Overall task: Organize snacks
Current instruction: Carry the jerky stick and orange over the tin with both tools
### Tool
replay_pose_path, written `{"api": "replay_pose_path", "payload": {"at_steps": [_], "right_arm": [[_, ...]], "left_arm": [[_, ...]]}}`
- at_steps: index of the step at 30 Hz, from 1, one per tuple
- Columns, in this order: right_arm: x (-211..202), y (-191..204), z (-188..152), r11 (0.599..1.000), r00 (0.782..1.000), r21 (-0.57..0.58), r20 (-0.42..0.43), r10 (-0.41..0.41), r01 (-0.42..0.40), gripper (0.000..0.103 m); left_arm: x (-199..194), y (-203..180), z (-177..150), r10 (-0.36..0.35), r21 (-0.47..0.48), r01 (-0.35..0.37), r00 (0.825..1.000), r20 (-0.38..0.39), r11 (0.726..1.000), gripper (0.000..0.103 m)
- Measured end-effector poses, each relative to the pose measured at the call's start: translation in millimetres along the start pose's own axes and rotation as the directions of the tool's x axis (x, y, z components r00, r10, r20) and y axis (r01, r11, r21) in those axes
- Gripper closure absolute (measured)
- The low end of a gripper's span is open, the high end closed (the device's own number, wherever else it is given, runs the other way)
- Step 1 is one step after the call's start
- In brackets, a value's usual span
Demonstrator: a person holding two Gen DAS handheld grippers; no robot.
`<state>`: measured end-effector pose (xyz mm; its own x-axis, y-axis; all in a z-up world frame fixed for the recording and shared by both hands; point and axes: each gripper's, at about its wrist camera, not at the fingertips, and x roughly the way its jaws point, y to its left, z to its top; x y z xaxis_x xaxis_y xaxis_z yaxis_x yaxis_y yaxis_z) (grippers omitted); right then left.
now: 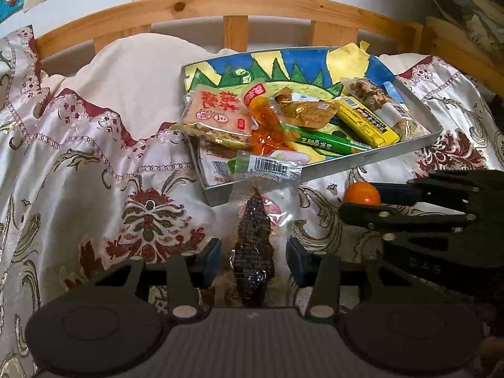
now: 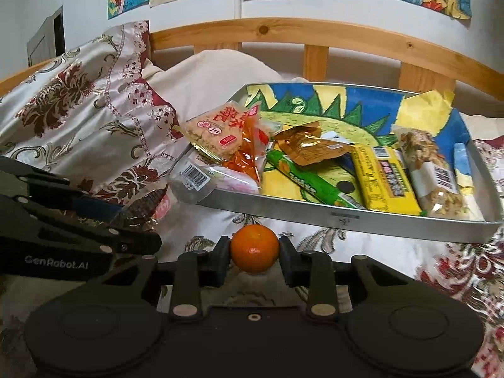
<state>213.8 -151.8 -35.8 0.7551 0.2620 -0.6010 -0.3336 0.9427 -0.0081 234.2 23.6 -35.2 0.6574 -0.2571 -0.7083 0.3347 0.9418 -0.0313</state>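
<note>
Left tongs pinching dark snack packet, right tongs pinching tangerine, tray just beyond

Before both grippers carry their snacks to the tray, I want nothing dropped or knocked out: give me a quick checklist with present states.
1. Right gripper pads press on the mandarin orange: ok.
2. Left gripper grips the dark snack packet: cannot tell; pads look apart from it.
3. Free floor in the metal tray: ok, bare painted lining at the back.
4. Snacks inside the rim: not ok, the barcode packet overhangs the near corner.
5. Grippers clear of each other: ok.
</note>
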Motion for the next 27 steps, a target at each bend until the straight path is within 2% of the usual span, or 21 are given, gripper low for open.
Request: {"api": "replay_pose_path", "payload": {"at_steps": [7,14,18,21,27], "right_arm": [[-34.5,-14.1,0.3,1.000,0.999,0.001,0.032,-0.016,0.016,0.068],[-76.6,-35.5,5.5,0.999,0.995,-0.016,0.092,-0.037,0.039,0.068],[-93.2,-48.8,10.8,0.999,0.992,-0.005,0.119,-0.044,0.045,0.068],[-100.1,-56.3,16.0,0.999,0.989,0.007,0.138,-0.044,0.043,0.068],[-108.1,-67.1,22.7,0.999,0.984,0.022,0.171,-0.044,0.041,0.068]], "left_arm": [[-22.3,-6.6,8.4,-0.045,-0.029,0.048,0.994,0.100,0.998,0.054],[-48.3,-26.9,21.2,-0.027,-0.006,0.028,0.985,0.172,1.000,0.054],[-64.7,-42.6,32.7,-0.016,0.020,0.011,0.969,0.245,1.000,0.054],[-72.7,-53.7,43.5,-0.004,0.030,-0.004,0.962,0.273,1.000,0.054],[-75.0,-61.4,64.9,-0.019,-0.024,0.027,0.960,0.279,0.999,0.054]]}}
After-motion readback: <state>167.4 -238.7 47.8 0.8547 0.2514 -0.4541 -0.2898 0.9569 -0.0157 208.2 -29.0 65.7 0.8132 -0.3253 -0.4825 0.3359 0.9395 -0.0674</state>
